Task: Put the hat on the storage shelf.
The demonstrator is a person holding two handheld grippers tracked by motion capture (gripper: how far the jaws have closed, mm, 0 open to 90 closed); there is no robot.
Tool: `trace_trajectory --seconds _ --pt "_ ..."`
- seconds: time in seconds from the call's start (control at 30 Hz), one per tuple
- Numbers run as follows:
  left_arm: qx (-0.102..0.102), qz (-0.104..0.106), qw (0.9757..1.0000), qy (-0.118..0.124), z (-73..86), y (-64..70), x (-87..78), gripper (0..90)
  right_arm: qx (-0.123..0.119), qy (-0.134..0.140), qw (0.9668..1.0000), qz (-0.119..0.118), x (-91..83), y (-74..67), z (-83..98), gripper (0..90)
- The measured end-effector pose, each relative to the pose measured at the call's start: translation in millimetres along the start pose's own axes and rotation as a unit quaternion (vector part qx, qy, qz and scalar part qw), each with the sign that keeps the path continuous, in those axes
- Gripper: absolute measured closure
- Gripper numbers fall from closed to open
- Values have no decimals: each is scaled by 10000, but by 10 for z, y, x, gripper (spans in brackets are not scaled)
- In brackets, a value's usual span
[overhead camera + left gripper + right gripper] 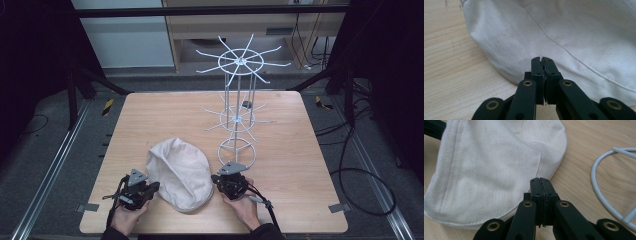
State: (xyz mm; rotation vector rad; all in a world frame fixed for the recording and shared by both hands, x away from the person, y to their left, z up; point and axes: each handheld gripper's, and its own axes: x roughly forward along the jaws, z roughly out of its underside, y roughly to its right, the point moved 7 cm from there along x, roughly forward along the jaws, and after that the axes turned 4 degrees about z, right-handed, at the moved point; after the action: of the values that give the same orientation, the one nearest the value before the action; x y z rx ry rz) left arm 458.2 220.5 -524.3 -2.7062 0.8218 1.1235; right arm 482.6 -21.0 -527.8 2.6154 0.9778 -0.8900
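From above, we are seeing the left gripper (152, 187) and right gripper (218, 178) flanking a cream cap (180, 172) near the table (300, 165) front, left of a wire rack (239, 105). In the left gripper view, jaws are sitting clenched, empty, the cap cut off. The right gripper view: jaws clenched beside the brim.

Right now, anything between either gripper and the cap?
Nothing visible. The white cap lies on the table between the left gripper and the right gripper, both with jaws shut, tips at its edge. The wire rack stands behind, off the path.
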Motion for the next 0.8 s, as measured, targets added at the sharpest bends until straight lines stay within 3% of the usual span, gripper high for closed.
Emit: trace_trajectory --seconds 0.17,0.6,0.8 --pt "-53 -73 9999 -47 -10 -75 71 883 -141 -62 9999 -75 40 -85 29 900" --pt "-179 -254 9995 43 -86 -306 191 889 -265 -104 9975 -649 64 -373 17 900" --pt "-248 -291 9992 86 -117 -419 223 893 -326 -100 9962 -804 116 -499 -23 900"
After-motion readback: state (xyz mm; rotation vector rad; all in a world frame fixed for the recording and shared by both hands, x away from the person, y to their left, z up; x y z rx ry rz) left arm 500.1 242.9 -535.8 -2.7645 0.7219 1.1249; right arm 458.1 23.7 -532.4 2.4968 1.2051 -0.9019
